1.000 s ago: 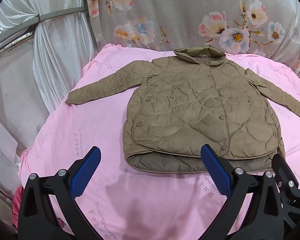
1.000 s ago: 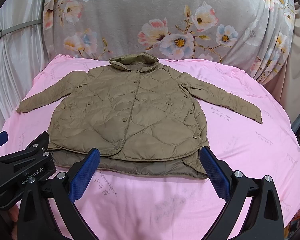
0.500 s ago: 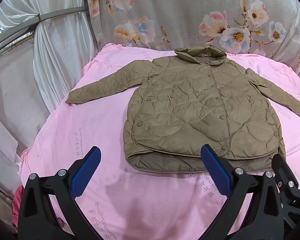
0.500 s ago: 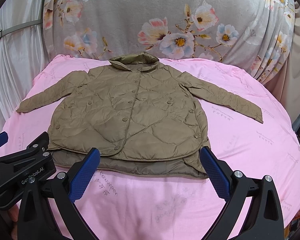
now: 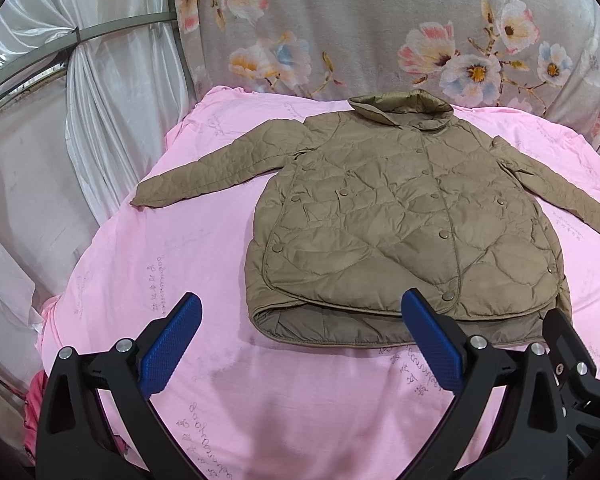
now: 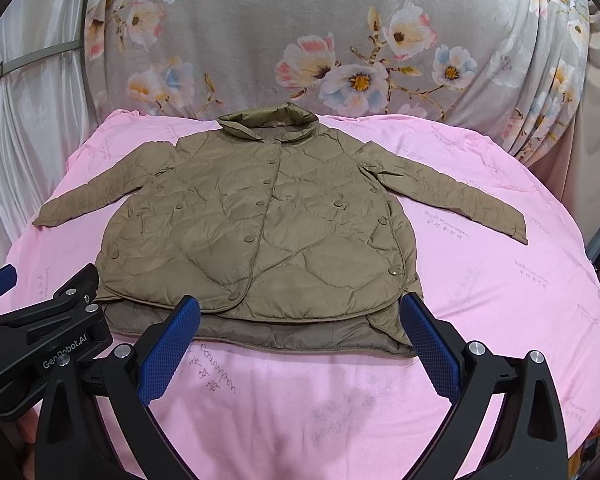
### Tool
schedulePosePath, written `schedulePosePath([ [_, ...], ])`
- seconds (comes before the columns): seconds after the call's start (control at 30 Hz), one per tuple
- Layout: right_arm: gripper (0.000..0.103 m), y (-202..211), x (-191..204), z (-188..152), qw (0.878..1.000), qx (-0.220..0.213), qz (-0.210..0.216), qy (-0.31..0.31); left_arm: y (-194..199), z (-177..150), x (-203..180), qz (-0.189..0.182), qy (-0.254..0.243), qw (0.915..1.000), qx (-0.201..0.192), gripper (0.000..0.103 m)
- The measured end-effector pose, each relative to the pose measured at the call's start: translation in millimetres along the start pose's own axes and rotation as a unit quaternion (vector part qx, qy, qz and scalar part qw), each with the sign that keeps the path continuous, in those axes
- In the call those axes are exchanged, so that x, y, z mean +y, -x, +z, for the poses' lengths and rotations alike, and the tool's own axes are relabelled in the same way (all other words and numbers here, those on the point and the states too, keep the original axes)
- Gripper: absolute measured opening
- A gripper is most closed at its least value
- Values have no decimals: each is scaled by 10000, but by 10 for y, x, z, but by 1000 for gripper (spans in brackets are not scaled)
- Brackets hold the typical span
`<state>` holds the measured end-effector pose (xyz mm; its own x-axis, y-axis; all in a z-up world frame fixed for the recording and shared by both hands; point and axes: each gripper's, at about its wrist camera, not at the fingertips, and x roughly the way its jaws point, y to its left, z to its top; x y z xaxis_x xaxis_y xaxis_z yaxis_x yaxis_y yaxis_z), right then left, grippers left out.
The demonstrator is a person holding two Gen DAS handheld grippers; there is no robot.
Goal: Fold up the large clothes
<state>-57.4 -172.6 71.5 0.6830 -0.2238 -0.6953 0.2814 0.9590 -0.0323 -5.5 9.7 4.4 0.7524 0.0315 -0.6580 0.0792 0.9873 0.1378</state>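
The quilted jacket (image 6: 260, 236) lies flat mid-bed, 2 sleeves spread. Soft, slippery (probably light); pinch a cuff. The left gripper (image 5: 300, 344) and right gripper (image 6: 300, 344) gape empty.

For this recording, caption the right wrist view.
Open right gripper above a tan jacket spread flat on pink bedding.

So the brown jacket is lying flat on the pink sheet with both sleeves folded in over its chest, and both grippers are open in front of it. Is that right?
Not quite. The jacket lies flat on the pink sheet, but its sleeves are spread out to the sides, not folded in, as the right wrist view shows. The left gripper and right gripper are indeed open in front of it.
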Motion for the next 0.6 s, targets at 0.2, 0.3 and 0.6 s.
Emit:
schedulePosePath([
  [0.2, 98, -27, 4, -17, 10000, 37, 6, -17, -42, 5, -12, 17, -5, 10000, 56, 98],
  [0.3, 98, -57, 15, -29, 10000, 65, 10, -23, -60, 13, -33, 30, -14, 10000, 81, 98],
  [0.6, 98, -178, 25, -21, 9998, 179, 38, -47, -155, 29, -74, 18, -43, 9998, 184, 97],
])
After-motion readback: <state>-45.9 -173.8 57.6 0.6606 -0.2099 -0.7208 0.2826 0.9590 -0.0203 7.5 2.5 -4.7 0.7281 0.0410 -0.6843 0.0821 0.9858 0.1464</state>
